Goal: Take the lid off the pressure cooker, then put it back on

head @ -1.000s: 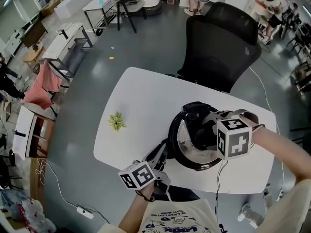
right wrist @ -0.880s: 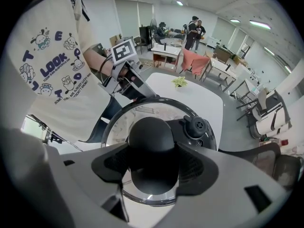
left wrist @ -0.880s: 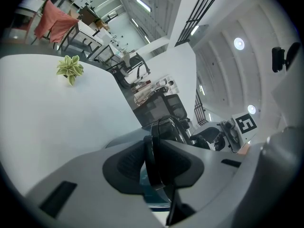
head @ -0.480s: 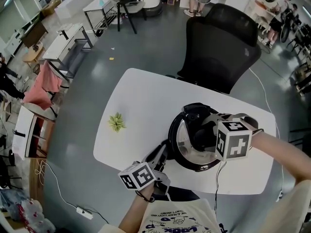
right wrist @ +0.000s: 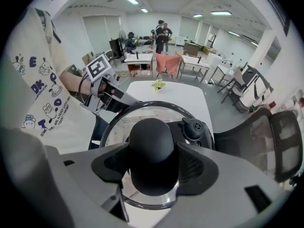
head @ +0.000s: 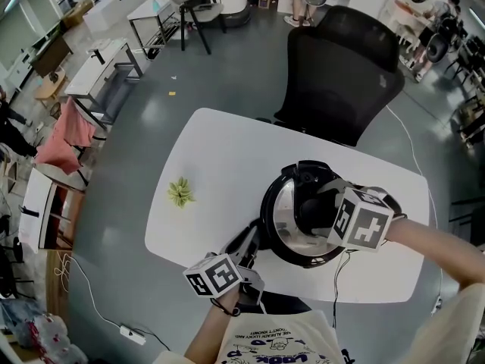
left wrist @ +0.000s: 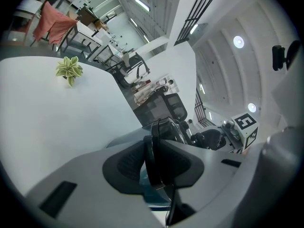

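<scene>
The black pressure cooker (head: pixel 274 243) stands on the white table (head: pixel 220 150) with its glass lid (head: pixel 282 211) on. My right gripper (head: pixel 314 212) comes down on the lid from above and is shut on the round black lid knob (right wrist: pixel 152 148). The lid's black bar with its valve (right wrist: pixel 194 126) lies on the far side of the knob. My left gripper (head: pixel 248 247) reaches in from the near left, nearly level. It is shut on the cooker's thin black side handle (left wrist: pixel 153 160), which stands edge-on between the pads.
A small green plant (head: pixel 180 191) sits on the table to the left of the cooker. A black office chair (head: pixel 341 74) stands behind the far edge. A cable (head: pixel 341 268) hangs off the near edge by the cooker. Desks and people are farther off.
My right gripper has rolled about the knob: its marker cube now sits tilted and a little lower in the picture. The left gripper has kept still on the handle.
</scene>
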A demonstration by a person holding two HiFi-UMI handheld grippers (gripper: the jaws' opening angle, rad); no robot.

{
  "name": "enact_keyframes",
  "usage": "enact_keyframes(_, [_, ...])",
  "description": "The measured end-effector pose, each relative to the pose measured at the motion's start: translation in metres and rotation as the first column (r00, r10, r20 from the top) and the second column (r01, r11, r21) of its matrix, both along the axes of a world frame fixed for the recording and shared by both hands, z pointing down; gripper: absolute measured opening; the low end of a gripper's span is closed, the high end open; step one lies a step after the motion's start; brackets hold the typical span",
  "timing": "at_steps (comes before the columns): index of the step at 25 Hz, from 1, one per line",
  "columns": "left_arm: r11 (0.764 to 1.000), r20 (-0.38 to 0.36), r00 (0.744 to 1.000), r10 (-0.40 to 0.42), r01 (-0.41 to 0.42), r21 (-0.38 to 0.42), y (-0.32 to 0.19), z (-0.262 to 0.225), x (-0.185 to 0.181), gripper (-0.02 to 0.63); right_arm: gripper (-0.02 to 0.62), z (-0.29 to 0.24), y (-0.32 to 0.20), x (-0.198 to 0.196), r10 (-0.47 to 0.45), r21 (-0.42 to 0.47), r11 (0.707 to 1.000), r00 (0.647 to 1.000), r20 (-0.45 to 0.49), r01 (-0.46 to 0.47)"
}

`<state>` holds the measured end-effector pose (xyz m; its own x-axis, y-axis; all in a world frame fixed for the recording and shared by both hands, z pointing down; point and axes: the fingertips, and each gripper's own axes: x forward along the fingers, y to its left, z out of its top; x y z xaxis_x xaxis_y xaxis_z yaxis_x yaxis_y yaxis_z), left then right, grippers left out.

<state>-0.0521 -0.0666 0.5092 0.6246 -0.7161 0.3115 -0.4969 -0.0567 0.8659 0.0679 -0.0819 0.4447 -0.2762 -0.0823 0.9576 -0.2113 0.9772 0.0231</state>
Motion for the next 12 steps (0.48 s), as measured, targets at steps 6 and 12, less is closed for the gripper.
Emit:
enact_keyframes(6, [1.000, 0.008, 1.000, 0.003, -0.003, 0.000, 0.0008, -0.0003, 0.0005, 0.110, 0.307, -0.0015, -0.0025, 0.0012, 0.168, 0.006, 0.986, 0.985, 0.025, -0.169])
enact_keyframes(12, [1.000, 0.009, 1.000, 0.009, -0.009, -0.002, 0.0013, -0.0001, -0.0007, 0.112, 0.308, -0.0019, -0.0021, -0.0010, 0.180, 0.006, 0.984, 0.983, 0.023, -0.180])
